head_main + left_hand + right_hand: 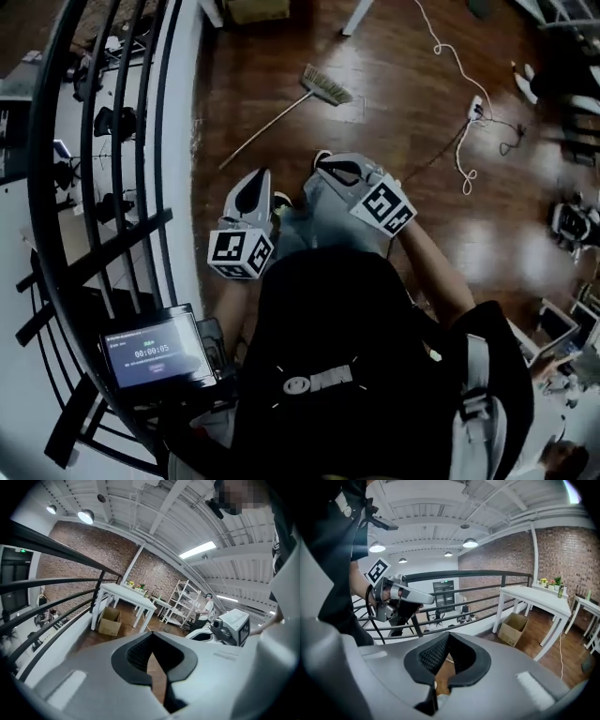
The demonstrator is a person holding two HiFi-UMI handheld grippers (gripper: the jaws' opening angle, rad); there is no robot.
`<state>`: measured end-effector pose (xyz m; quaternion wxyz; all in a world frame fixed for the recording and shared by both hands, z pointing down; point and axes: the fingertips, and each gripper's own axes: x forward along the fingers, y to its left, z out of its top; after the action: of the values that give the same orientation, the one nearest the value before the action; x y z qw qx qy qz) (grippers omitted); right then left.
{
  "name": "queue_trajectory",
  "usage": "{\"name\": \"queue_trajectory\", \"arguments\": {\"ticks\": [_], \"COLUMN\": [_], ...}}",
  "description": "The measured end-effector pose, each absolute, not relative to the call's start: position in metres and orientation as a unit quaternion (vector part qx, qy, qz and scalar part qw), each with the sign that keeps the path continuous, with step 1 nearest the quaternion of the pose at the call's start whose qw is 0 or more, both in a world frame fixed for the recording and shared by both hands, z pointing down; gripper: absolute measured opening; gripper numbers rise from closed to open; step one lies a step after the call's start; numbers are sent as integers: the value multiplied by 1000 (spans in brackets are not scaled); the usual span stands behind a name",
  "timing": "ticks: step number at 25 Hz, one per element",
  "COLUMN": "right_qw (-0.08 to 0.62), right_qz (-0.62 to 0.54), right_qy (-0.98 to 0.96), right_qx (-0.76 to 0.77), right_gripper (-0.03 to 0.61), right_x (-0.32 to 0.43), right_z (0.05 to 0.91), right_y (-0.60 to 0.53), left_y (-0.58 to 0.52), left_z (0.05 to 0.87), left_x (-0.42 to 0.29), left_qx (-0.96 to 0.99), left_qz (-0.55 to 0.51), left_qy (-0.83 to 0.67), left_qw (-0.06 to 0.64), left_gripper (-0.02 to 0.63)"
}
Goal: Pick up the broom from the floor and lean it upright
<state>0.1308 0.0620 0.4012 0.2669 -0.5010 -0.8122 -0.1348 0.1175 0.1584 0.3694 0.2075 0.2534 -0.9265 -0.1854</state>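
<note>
The broom [281, 117] lies on the dark wood floor ahead of me, its straw head [328, 86] to the upper right and its thin handle running down-left toward the railing. My left gripper [253, 190] and right gripper [336, 169] are held side by side in front of my body, well short of the broom and touching nothing. In the left gripper view the jaws [152, 657] are shut with only floor showing past them. The right gripper view shows its jaws [446, 660] shut and empty too. Each gripper also appears in the other's view.
A black metal railing [112, 159] curves along the left. A cardboard box [109, 621] sits under a white table [126, 595]. A white cable and power strip [476, 108] trail over the floor at right. White shelves [180, 604] stand further back. A small timer screen [155, 352] sits at lower left.
</note>
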Motion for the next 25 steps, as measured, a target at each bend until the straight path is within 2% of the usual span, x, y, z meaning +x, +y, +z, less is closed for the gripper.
{"name": "queue_trajectory", "arguments": {"ticks": [6, 11, 13, 14, 15, 18, 22, 25], "right_qw": [257, 236, 238, 251, 269, 303, 278, 284], "right_qz": [-254, -386, -406, -409, -409, -443, -528, -542], "right_qy": [-725, -640, -610, -589, -566, -507, -452, -430], "right_qx": [-586, -621, -637, -651, -664, -674, -663, -664], "right_gripper": [3, 5, 26, 120, 174, 149, 133, 138], "right_x": [103, 55, 23, 11, 1, -19, -39, -34], "right_z": [429, 493, 546, 579, 615, 727, 878, 974], "right_y": [78, 111, 132, 139, 142, 136, 137, 139], "left_y": [181, 210, 227, 232, 235, 235, 249, 259], "left_z": [385, 404, 438, 459, 480, 543, 649, 712], "left_x": [124, 116, 99, 89, 80, 66, 60, 71], "left_qx": [173, 112, 85, 68, 52, 16, -8, -25], "left_qz": [-186, -200, -196, -190, -187, -206, -235, -252], "left_qy": [-936, -939, -938, -936, -933, -918, -903, -888], "left_qw": [242, 255, 273, 288, 303, 339, 360, 383], "left_gripper": [20, 20, 20, 20, 20, 20, 20, 20]}}
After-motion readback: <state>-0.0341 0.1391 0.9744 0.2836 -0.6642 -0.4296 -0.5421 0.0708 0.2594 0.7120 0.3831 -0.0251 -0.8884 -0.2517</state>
